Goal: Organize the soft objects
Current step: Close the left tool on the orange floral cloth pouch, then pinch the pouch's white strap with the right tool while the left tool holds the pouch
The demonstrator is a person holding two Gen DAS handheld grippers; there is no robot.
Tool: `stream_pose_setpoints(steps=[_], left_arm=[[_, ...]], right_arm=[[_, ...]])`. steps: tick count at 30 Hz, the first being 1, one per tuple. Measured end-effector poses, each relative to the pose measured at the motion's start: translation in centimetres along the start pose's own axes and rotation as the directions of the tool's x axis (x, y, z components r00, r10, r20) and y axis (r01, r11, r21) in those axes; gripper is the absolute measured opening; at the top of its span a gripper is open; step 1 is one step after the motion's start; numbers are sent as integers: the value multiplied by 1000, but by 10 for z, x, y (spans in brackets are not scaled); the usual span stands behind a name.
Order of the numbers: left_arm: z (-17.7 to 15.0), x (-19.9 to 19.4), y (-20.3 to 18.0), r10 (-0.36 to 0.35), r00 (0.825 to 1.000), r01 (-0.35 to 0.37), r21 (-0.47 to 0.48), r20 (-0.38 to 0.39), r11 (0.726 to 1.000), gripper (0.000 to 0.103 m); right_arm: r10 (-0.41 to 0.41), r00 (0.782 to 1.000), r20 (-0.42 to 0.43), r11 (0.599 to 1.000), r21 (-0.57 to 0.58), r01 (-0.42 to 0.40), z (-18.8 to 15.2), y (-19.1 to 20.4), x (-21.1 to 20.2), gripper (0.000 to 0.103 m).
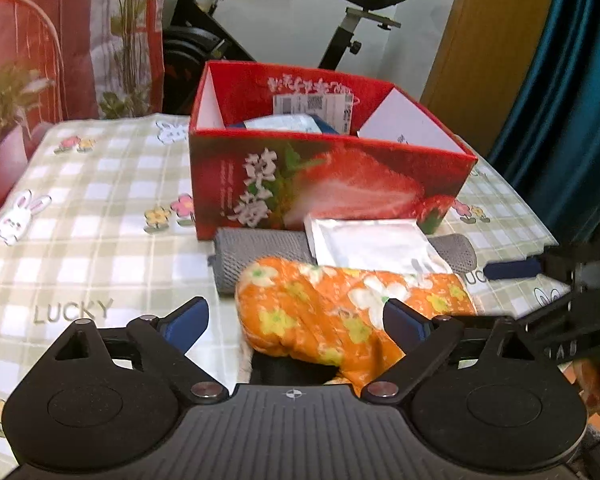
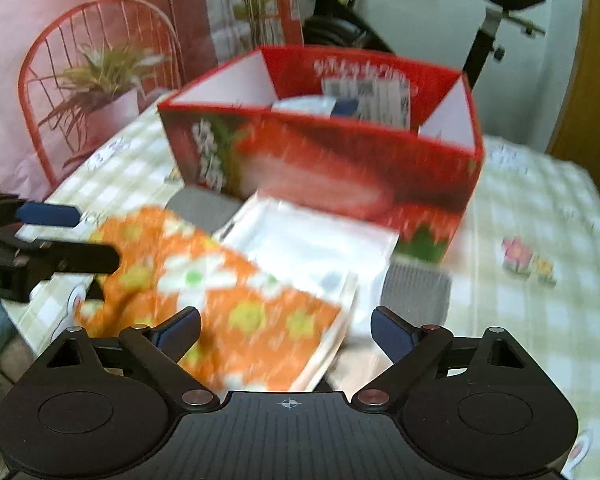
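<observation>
- Both views are being lit evenly by soft, bright indoor light; shadows are being kept faint.
- The left wrist view is being rendered sharply.
- The right wrist view is being smeared by motion blur, the red box (image 2: 324, 152) especially.
- Straight lines are being bent at the edges by fisheye distortion.

Checked tablecloth (image 1: 100, 184) under strawberry box (image 1: 340, 184)

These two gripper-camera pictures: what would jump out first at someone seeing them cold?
Most striking is the red strawberry box, open-topped, standing on the checked tablecloth. Just in front of it lies a bright orange flowered cloth, beside a white packet resting on a grey rolled cloth. The left gripper and right gripper hover over that pile, jaws wide apart.
</observation>
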State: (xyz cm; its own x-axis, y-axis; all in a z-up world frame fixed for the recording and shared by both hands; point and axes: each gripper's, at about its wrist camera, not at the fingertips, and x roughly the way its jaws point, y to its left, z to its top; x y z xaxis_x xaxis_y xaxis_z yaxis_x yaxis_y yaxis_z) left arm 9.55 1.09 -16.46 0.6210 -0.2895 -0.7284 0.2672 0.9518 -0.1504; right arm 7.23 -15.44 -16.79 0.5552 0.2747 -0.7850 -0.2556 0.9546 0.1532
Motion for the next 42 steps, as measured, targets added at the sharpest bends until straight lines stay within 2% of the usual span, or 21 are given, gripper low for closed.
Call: stream_pose_setpoints(steps=[3, 4, 5, 6, 8, 11, 25, 31, 42], left_arm=[[-2, 6, 1, -11, 1000, 11, -12, -10, 1000, 91], [-3, 8, 2, -17, 1000, 17, -18, -12, 1000, 84], [-3, 9, 2, -25, 1000, 25, -24, -15, 999, 73], [-4, 10, 2, -30, 999, 30, -29, -16, 999, 68], [-5, 10, 3, -8, 1000, 8, -27, -10, 1000, 53], [-2, 8, 8, -8, 1000, 7, -49, -3, 999, 42], [4, 15, 9, -37, 999, 40, -88, 34, 995, 41], [-4, 18, 18, -51, 998, 54, -149, 27, 987, 41], [-14, 20, 21, -65, 997, 71, -177, 37, 982, 41]], right_arm=[[18, 999, -33, 1000, 15, -18, -12, 1, 6, 84], [29, 999, -43, 999, 20, -28, -15, 1, 8, 81], [41, 998, -49, 999, 26, -39, -17, 1, 10, 76], [49, 998, -50, 998, 30, -48, -18, 2, 11, 75], [40, 998, -44, 999, 21, -39, -17, 5, 12, 71], [28, 999, -32, 1000, 3, -28, -11, 7, 13, 67], [13, 998, 63, 999, -44, -10, 27, 12, 24, 65], [12, 999, 53, 1000, 8, -13, 15, 2, 29, 66], [44, 995, 84, 995, 87, -51, -10, -9, 17, 66]])
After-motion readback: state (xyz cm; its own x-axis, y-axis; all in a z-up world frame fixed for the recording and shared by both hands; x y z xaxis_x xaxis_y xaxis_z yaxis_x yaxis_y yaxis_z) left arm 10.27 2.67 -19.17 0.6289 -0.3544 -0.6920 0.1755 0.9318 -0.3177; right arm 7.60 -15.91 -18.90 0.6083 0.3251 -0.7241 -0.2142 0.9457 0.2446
